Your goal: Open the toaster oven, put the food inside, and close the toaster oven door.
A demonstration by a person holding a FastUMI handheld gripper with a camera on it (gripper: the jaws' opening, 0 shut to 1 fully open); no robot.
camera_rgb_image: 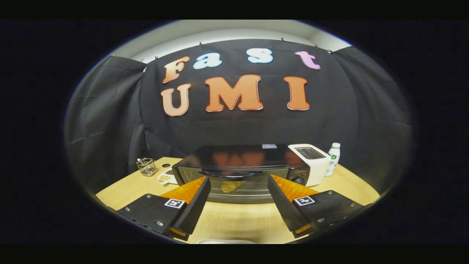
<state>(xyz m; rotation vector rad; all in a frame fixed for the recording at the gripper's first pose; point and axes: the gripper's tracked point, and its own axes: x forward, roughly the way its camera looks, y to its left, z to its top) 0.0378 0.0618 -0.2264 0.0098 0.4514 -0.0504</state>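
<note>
A black toaster oven (pixel 238 157) stands on the wooden table (pixel 234 220), just beyond my fingers. Its glass door (pixel 238 185) is shut, with a dark curved handle (pixel 231 174) across the top. Through the glass a yellowish piece of food (pixel 231 186) shows inside. My gripper (pixel 239 183) is open, its two fingers spread wide in front of the door and a little below the handle. Nothing lies between them. The control knobs (pixel 299 179) sit at the oven's right end.
A white slot toaster (pixel 311 161) stands right of the oven, with a small white bottle (pixel 332 158) beyond it. Left of the oven are a wire mesh cup (pixel 147 166) and a small patterned plate (pixel 167 176). A pale rim (pixel 226 241) peeks in at the table's near edge.
</note>
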